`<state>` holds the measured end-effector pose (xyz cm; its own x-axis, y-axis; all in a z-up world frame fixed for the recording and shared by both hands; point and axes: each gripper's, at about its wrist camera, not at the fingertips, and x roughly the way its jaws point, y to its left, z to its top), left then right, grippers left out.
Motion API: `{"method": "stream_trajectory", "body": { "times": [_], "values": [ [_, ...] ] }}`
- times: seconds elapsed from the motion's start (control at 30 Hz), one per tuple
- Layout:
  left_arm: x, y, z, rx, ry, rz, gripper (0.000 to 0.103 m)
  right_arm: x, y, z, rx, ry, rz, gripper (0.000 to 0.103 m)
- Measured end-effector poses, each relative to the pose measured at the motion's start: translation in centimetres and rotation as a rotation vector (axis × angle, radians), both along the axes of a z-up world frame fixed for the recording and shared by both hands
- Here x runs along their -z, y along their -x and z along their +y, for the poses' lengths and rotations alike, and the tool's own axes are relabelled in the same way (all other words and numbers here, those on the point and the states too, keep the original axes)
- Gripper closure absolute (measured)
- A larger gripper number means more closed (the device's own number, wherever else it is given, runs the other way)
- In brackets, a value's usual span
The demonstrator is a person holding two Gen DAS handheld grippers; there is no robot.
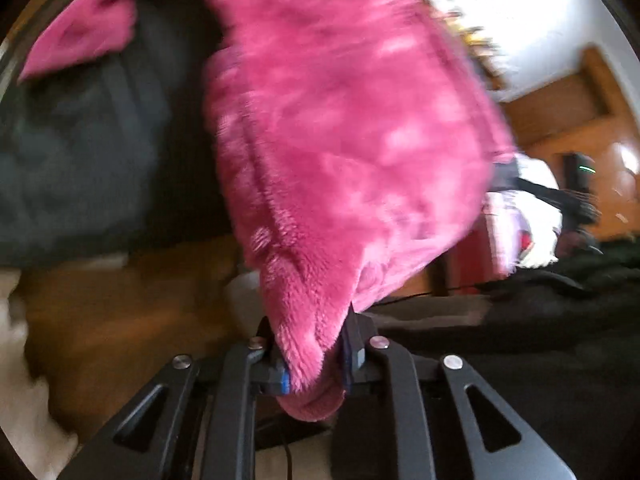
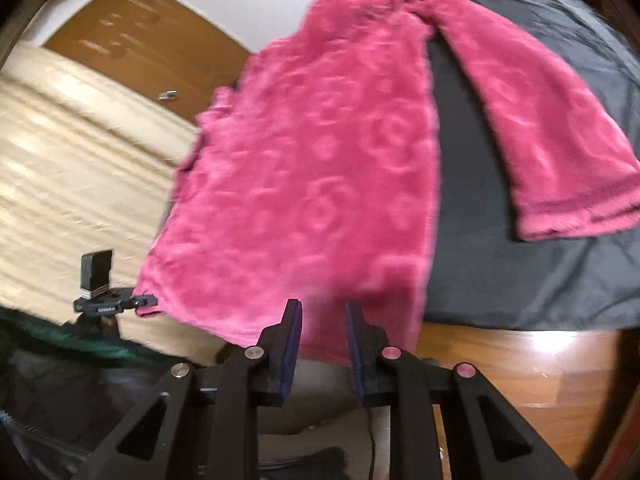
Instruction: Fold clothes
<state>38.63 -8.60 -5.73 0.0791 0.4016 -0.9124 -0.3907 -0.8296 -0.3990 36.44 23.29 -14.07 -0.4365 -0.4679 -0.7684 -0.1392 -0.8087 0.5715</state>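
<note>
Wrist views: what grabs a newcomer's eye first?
The fluffy magenta fleece garment fills both views, hanging from its hem over a dark grey sheet. The left gripper pinches a bunched corner; the right gripper has the hem between its fingers. One sleeve lies on the sheet at right.

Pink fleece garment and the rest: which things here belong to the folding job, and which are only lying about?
Belongs to the job:
- pink fleece garment, lifted by its hem
- left tongs, shut on the hem
- right tongs, hem between the fingers
- dark sheet under it

Only lying about:
- cream bedding
- wooden door
</note>
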Motion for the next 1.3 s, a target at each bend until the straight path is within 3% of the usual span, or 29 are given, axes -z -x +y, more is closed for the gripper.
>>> {"method": "stream_trajectory", "body": {
  "times": [0.07,0.13,0.17,0.3,0.5,0.63,0.77,0.83,0.9,0.97,1.1,1.23,1.3],
  "values": [
    [1.9,0.4,-0.5,-0.033,0.093,-0.017,0.070,0.2,0.2,0.4,0.010,-0.035,-0.016,0.067],
    [2.9,0.3,-0.3,-0.020,0.180,-0.011,0.062,-0.1,0.5,0.0,-0.009,-0.085,-0.012,0.028],
    [3.1,0.2,0.0,-0.005,0.212,-0.006,0.060,-0.4,0.8,-0.3,-0.019,-0.107,0.000,0.026],
    [2.6,0.0,1.2,0.062,0.290,0.031,0.057,-0.8,1.8,-1.1,-0.047,-0.169,0.026,0.026],
    [-1.3,2.3,4.5,0.084,0.373,0.147,0.056,-0.2,6.5,-4.5,-0.077,-0.315,0.039,0.026],
    [-4.2,3.0,7.0,0.161,0.367,0.211,0.049,0.6,8.8,-7.3,-0.145,-0.453,0.041,0.026],
    [-4.9,2.6,6.5,0.245,0.326,0.162,0.036,2.8,8.9,-8.5,-0.189,-0.555,-0.022,0.025],
    [-4.3,2.6,5.5,0.269,0.371,0.123,0.036,3.3,8.1,-8.4,-0.204,-0.573,-0.029,0.021],
    [-4.1,3.0,4.5,0.253,0.408,0.110,0.036,3.5,7.3,-7.9,-0.216,-0.569,-0.039,0.017],
    [-4.8,4.2,4.0,0.199,0.414,0.127,0.036,3.9,6.6,-7.9,-0.280,-0.628,-0.072,0.015],
    [-7.1,7.4,5.3,0.091,0.346,0.213,0.034,4.4,6.4,-6.6,-0.304,-0.634,-0.137,0.003],
    [-8.9,9.7,10.1,0.058,0.223,0.281,0.031,4.1,7.4,-6.5,-0.323,-0.634,-0.194,0.003],
    [-9.7,11.6,11.8,0.057,0.175,0.309,0.031,3.0,8.1,-6.6,-0.316,-0.643,-0.166,0.003]
  ]
}}
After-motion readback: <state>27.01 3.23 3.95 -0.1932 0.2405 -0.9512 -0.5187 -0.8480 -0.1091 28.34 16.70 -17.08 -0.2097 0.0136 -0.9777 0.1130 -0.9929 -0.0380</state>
